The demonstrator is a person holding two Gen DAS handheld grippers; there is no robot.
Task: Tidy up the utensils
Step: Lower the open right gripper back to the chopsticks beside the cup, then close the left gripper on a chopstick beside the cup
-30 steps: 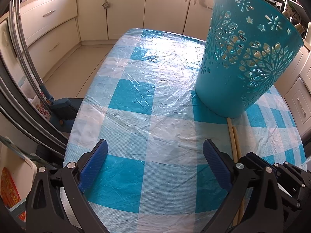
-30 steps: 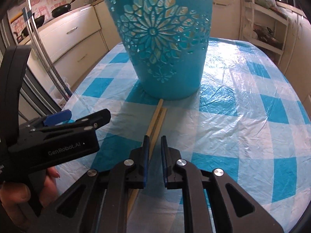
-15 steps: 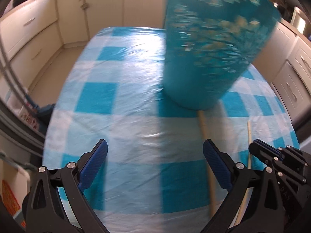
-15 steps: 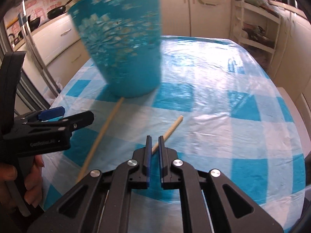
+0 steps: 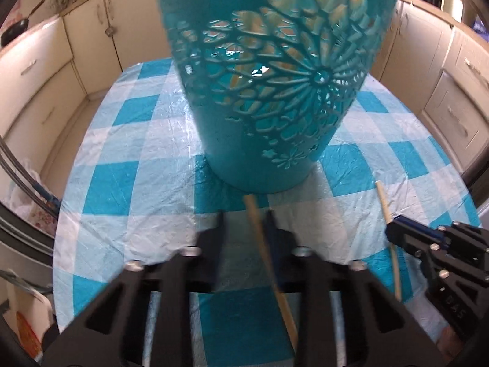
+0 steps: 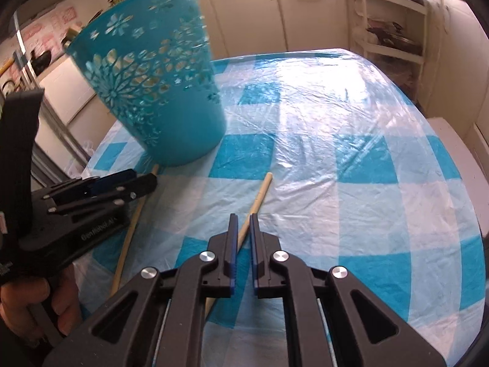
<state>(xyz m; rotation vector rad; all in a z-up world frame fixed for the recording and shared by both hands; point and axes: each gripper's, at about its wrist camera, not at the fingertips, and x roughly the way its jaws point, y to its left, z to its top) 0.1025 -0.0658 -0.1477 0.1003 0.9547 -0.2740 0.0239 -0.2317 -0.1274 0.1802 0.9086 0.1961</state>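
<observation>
Pickup step: each chopstick lies on the checked desk [image 6: 366, 183]. Right tongs [image 6: 241, 223] nearly clenched around one chopstick [image 6: 259, 194]; left tongs [image 5: 246, 224] (blurred, half-narrowed) straddle the other chopstick [image 5: 259, 232], teal basket [image 5: 275, 91] just ahead. Next: pinch, lift, drop inside.

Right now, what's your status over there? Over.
Right gripper shut on one pale wooden chopstick. Left gripper straddles the second wooden chopstick, fingers blurred, grip unclear. Teal cut-out plastic basket at its far tip.

Glossy crinkled plastic tablecloth [image 6: 351, 140]; matt pierced plastic basket [image 6: 159, 91]; smooth pale wooden chopsticks [image 6: 259, 198]
</observation>
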